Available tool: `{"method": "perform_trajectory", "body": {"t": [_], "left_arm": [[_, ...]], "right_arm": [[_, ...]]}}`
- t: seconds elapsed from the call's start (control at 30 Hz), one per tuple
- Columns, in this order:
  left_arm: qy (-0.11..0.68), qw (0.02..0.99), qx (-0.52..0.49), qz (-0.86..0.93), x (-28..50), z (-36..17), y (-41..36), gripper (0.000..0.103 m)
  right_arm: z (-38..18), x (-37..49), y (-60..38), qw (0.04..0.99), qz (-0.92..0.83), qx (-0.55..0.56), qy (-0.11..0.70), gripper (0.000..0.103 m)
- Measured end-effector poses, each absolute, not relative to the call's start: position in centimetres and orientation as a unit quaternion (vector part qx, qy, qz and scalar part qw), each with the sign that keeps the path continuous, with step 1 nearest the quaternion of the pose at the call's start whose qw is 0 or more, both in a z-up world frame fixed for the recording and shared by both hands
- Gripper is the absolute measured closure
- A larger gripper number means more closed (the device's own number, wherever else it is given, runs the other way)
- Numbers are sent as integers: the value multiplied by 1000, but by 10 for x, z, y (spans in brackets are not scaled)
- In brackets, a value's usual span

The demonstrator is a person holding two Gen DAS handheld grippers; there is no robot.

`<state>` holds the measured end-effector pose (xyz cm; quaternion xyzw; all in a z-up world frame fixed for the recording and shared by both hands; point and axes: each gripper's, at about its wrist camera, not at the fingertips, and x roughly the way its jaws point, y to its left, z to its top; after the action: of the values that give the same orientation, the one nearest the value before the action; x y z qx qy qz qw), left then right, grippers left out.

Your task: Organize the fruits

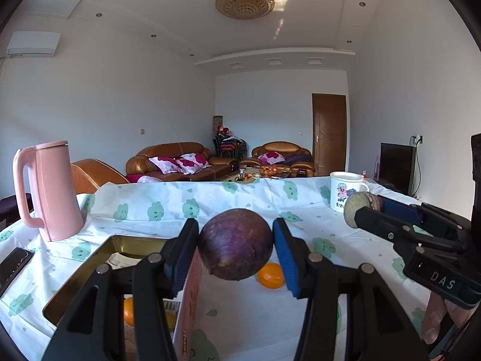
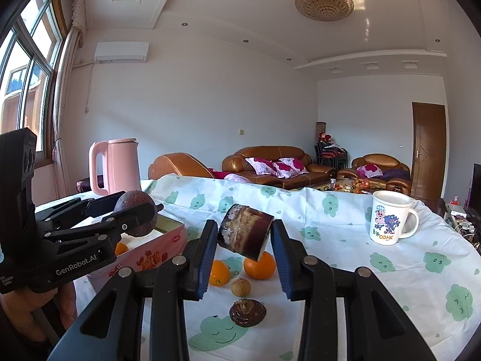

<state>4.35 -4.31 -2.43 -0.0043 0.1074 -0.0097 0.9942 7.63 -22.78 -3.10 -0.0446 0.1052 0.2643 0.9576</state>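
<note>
My left gripper point(image 1: 236, 246) is shut on a round purple fruit point(image 1: 235, 242) and holds it above the right wall of the pink tin box point(image 1: 188, 303); it also shows in the right wrist view point(image 2: 136, 218). An orange point(image 1: 128, 311) lies inside the box. My right gripper point(image 2: 244, 237) is shut on a dark brown sugarcane piece point(image 2: 245, 231), held above the table. Under it lie two oranges point(image 2: 259, 264) point(image 2: 219, 273), a small tan longan point(image 2: 240, 287) and a dark water chestnut point(image 2: 247, 313). One orange point(image 1: 270, 276) shows in the left wrist view.
A pink kettle point(image 1: 48, 192) stands at the table's far left, a printed white mug point(image 2: 390, 221) at the far right. A dark phone point(image 1: 13, 263) lies at the left edge. The table point(image 2: 345, 270) has a white cloth with green prints. Sofas stand beyond.
</note>
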Motion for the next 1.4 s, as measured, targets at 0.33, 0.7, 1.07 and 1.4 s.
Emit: {"method": "perform_trajectory", "body": {"t": [0.33, 0.7, 1.07, 1.4], "left_arm": [[127, 992, -20, -8, 41, -22, -23, 50], [182, 982, -40, 39, 46, -24, 38, 50], [236, 966, -88, 55, 46, -33, 108, 51], [277, 955, -93, 41, 55, -51, 109, 50]], "right_arm": [[-20, 74, -197, 948, 289, -61, 120, 64], [-14, 75, -133, 920, 361, -70, 133, 64], [-37, 71, -58, 885, 415, -104, 185, 64], [-61, 81, -35, 859, 424, -129, 256, 64]]}}
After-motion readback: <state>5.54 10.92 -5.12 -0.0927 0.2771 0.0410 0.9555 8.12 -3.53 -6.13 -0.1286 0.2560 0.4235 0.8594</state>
